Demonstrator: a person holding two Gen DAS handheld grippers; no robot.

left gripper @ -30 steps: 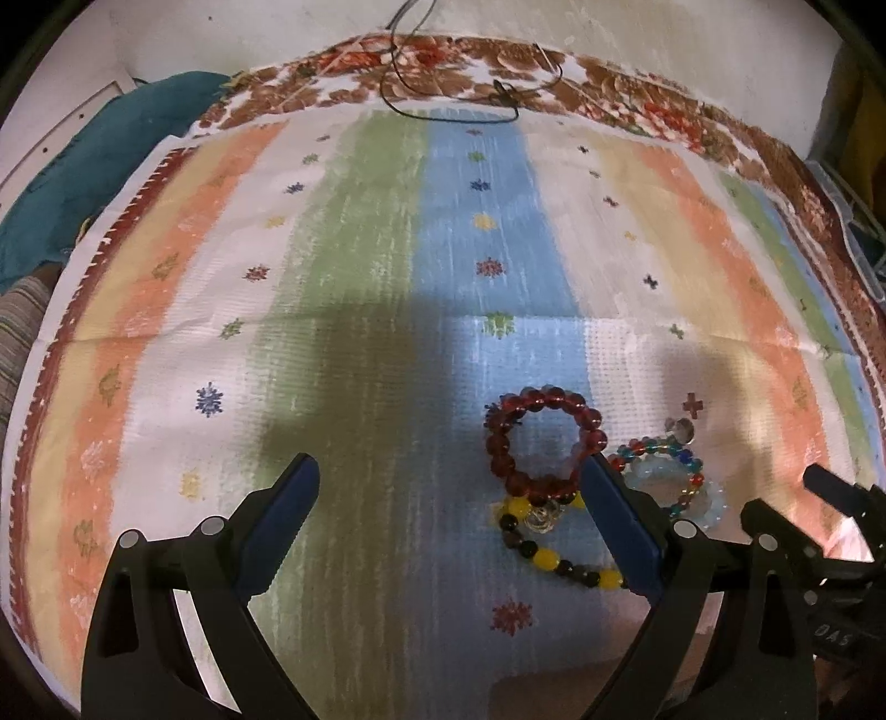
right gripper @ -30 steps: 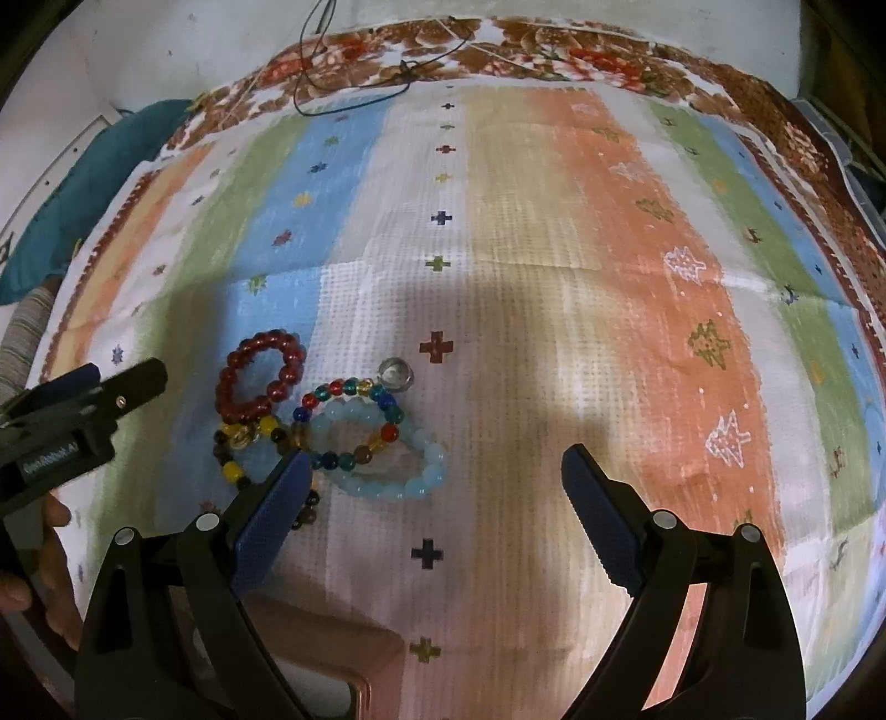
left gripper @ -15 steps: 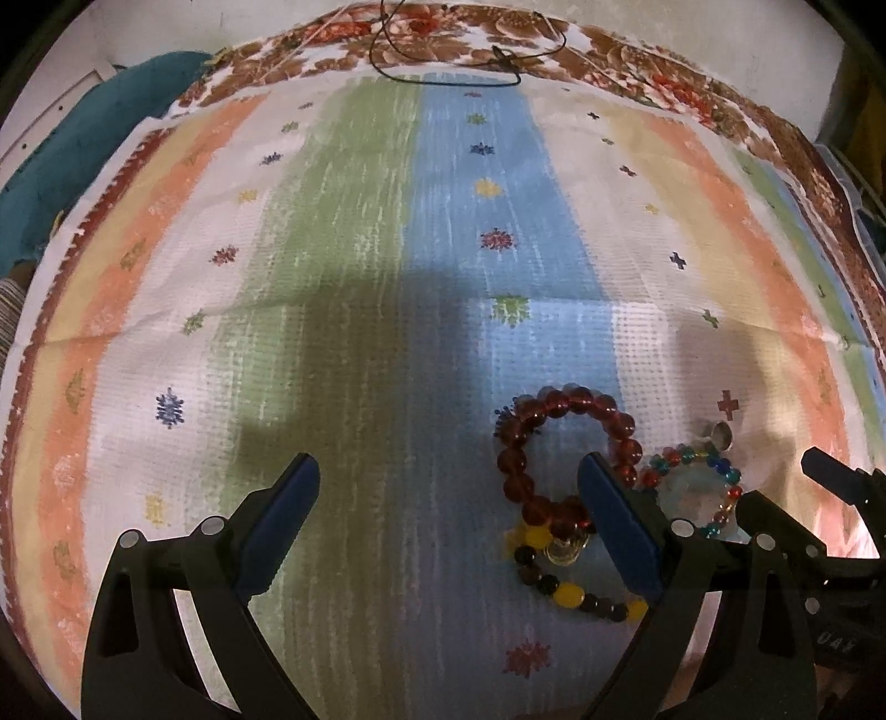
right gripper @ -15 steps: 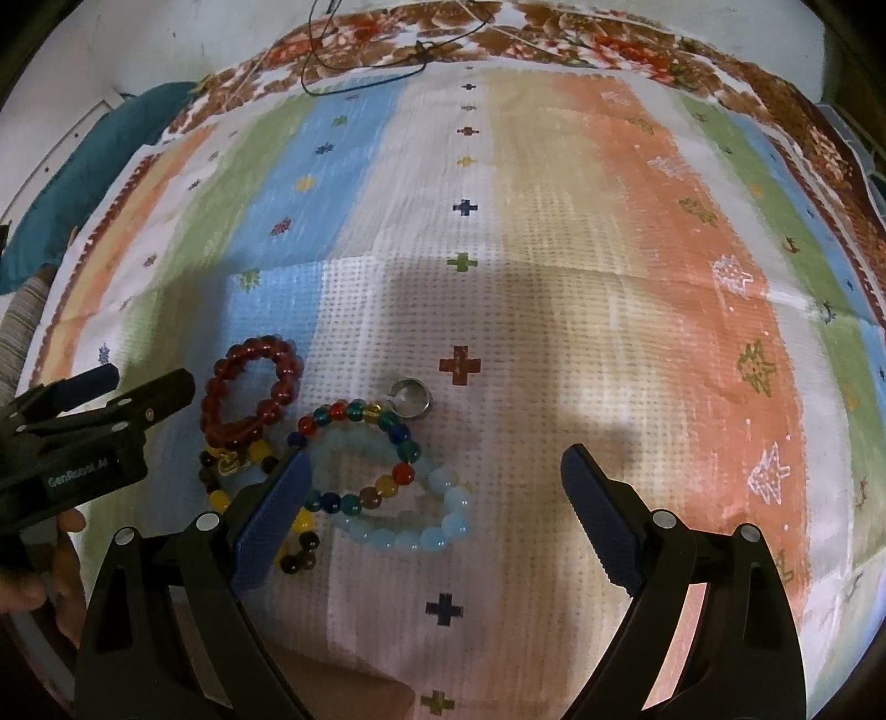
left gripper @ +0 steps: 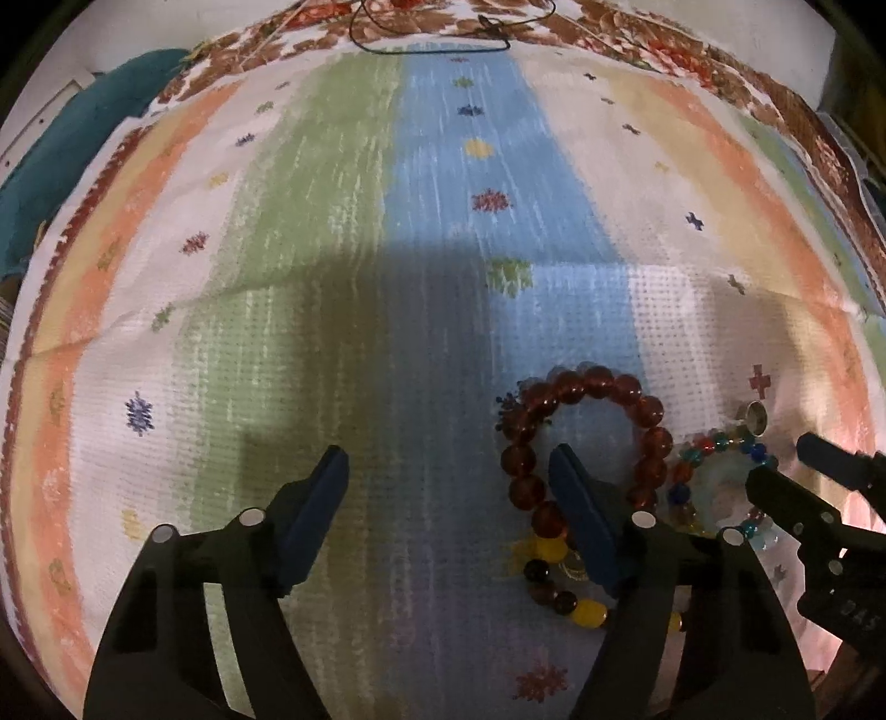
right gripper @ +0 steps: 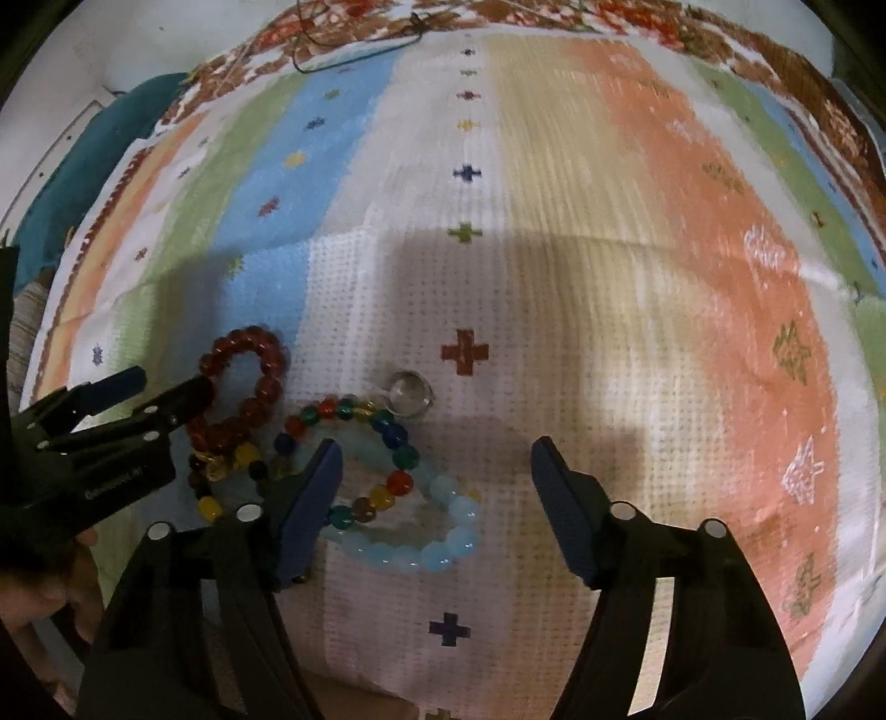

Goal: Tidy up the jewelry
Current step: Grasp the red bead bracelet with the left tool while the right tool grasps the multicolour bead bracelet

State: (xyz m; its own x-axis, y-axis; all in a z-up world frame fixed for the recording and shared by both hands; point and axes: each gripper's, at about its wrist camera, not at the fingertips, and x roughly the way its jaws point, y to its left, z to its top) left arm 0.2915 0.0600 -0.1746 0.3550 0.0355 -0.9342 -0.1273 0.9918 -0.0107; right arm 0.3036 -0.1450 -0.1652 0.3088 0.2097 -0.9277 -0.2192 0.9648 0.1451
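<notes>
A dark red bead bracelet (left gripper: 587, 387) (right gripper: 260, 382) lies on the striped cloth beside a yellow-and-brown bead bracelet (left gripper: 559, 587) (right gripper: 221, 476), a multicoloured bead bracelet (right gripper: 387, 443) (left gripper: 714, 448), a pale blue bead bracelet (right gripper: 437, 543) and a silver ring (right gripper: 411, 391) (left gripper: 754, 416). My left gripper (left gripper: 448, 482) is open, its right finger over the red bracelet's loop. My right gripper (right gripper: 434, 471) is open above the multicoloured and pale blue bracelets. Each gripper also shows in the other's view, the left one (right gripper: 133, 399) and the right one (left gripper: 797, 487).
The striped cloth (right gripper: 609, 221) covers the surface. A thin black cord (left gripper: 432, 33) lies at its far edge. A teal fabric (left gripper: 61, 166) bunches at the far left. A hand (right gripper: 39, 592) shows at the lower left.
Both grippers have moved forward and lower toward the jewelry pile, and their jaws stand narrower than before. The left gripper's right finger now sits over the red bracelet's loop.
</notes>
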